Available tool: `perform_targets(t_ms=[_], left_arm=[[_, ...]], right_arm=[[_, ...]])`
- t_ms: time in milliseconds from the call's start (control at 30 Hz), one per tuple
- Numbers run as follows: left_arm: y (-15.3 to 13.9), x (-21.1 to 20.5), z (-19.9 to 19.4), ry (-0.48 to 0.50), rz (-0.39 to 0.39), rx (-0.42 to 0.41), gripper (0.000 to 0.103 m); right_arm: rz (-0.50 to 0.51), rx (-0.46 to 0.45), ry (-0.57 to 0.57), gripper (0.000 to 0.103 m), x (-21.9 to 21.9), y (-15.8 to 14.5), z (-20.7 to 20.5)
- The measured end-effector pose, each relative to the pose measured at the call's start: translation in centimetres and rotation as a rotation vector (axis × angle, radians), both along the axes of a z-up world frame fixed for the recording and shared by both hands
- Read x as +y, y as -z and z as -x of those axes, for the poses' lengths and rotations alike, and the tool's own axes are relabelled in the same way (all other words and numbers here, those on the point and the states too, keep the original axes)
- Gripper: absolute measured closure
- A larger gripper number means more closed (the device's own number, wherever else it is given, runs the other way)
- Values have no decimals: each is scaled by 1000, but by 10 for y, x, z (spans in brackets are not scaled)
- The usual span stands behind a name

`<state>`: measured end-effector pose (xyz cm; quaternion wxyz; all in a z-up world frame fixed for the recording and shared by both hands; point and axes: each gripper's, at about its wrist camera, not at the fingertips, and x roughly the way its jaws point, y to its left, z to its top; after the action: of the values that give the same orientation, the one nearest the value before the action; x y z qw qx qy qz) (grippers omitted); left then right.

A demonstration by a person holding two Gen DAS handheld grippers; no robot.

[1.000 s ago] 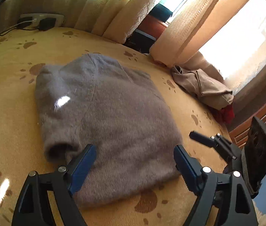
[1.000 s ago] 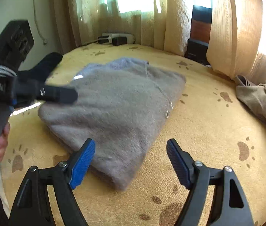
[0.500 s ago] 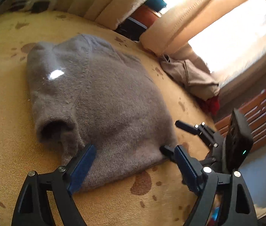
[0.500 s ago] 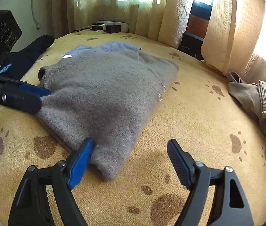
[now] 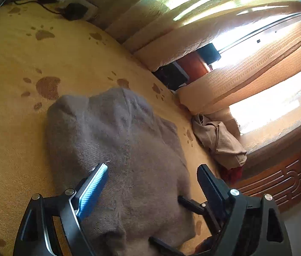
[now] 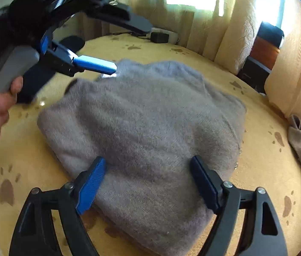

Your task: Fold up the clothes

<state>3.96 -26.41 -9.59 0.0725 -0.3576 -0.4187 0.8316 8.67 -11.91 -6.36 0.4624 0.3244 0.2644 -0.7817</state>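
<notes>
**Sweater mostly folded, both grippers poised over it**

While the grey sweater (image 6: 150, 128) already lies as a compact bundle in the middle of the bed (image 6: 267, 192), I judge the folding well along: the sleeves look tucked in, and what remains is probably one last fold or a tidy-up. From where I sit the blur hides whether the near edge is squared. Around it I see a yellow paw-print bedspread, cream curtains (image 5: 235, 49) with bright window light behind, a carved wooden panel (image 5: 278, 183), and a crumpled tan garment (image 5: 218, 140) waiting near the bed's edge. A power strip (image 5: 71, 6) sits by the far curtain. My right gripper (image 6: 148, 181) is spread wide astride the sweater's near end, holding nothing; my left gripper (image 5: 152, 183) is likewise wide, hovering above the cloth.
</notes>
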Motion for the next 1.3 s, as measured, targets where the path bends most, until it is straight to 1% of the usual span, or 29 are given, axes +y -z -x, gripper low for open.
perform_targets(t_ms=[33,100,200,267,333,433,467,567,633,667,700,733,833,967,1000,1067,1200,1233,1267,1300], left_arm=[[9,1,2,3,-4,-7,16],[11,0,-5,-5,-14,44,16],[14,-9,-8,-1,-73,56,16],[18,-18,-12,-15,-146,65,16],[17,-28,-19,-44,-172,62,16],[7,-43,-35,-129,-117,56,15],[6,-48,-39,-154,-117,56,15],[15,-59,-43,-185,-162,21,15],[20,-58,-39,-170,-170,-20,15],[22,-57,-37,-162,-174,-37,13],[20,-55,-36,-149,-183,-39,11],[19,-54,-34,-135,-211,-41,8],[16,-56,-31,-135,-255,-50,8],[14,-62,-33,-147,-273,-22,7],[13,-63,-33,-148,-271,-15,7],[8,-57,-33,-136,-221,-14,7],[-1,-34,-23,-99,-42,-65,6],[-3,-31,-24,-99,-30,-55,1],[-5,-29,-25,-98,-18,-44,1],[-7,-27,-26,-98,-6,-34,1]], right_arm=[[-1,14,-9,18,2,0,-2],[-1,23,-16,18,4,1,-4],[-5,33,-14,17,4,1,-5],[-4,33,-13,17,5,2,-6],[-2,28,-13,17,6,2,-5],[-1,28,-13,16,6,2,-6],[-1,28,-13,15,6,2,-6],[4,14,-23,12,6,2,-5],[14,-21,-47,4,6,1,-2],[16,-41,-66,1,5,2,0],[14,-39,-66,1,5,2,-1],[12,-37,-66,1,5,2,-3],[10,-33,-65,1,4,3,-5],[7,-29,-64,1,5,3,-6],[7,-29,-64,1,5,3,-7],[7,-27,-64,1,5,3,-7],[8,-28,-74,1,4,3,-6],[15,-36,-84,1,6,2,-5],[25,-46,-90,1,8,0,-3],[53,-70,-73,1,13,-3,0]])
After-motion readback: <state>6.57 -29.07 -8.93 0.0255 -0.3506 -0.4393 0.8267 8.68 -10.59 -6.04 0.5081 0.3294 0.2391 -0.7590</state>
